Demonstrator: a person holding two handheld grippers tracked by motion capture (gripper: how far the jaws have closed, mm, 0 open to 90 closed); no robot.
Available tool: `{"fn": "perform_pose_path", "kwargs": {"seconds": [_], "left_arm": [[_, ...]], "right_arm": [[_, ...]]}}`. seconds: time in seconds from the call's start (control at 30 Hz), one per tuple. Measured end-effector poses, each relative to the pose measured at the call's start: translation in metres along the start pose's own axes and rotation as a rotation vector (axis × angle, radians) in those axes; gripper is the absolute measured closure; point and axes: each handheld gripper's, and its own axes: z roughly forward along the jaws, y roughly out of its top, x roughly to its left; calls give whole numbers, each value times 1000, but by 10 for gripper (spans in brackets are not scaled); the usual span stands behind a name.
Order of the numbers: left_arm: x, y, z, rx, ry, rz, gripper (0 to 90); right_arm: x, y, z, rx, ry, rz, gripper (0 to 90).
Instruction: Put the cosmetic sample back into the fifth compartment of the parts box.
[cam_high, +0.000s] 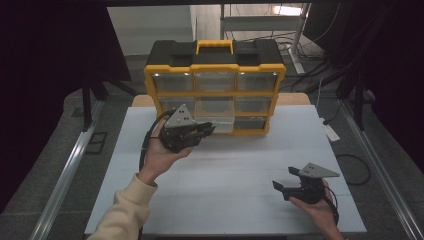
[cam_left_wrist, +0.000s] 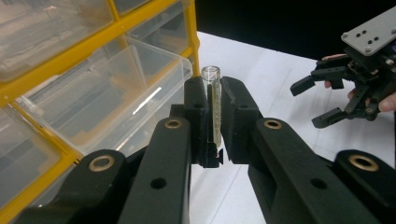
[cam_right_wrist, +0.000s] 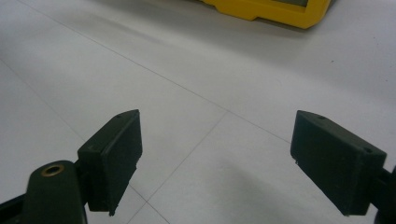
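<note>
My left tongs (cam_left_wrist: 214, 116) grip a vial (cam_left_wrist: 213, 105) beside the open drawer (cam_left_wrist: 107, 88). Right tongs (cam_right_wrist: 215, 163) spread, near the tabletop's (cam_high: 240, 165) front edge.

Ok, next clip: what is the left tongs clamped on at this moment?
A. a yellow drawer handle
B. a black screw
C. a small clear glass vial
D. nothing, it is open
C: in the left gripper view the left tongs are shut on a small clear vial standing upright between the pads, right beside the pulled-out clear drawer of the yellow organizer.
</note>
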Motion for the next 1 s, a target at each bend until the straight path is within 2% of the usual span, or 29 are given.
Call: {"fn": "perform_pose_path", "kwargs": {"seconds": [0.67,1.0], "left_arm": [[16,12,12,15,34,-10,807],[23,18,15,6,56,-16,807]], "right_arm": [[0,0,0,3,3,0,168],[-1,0,0,3,1,0,169]]}}
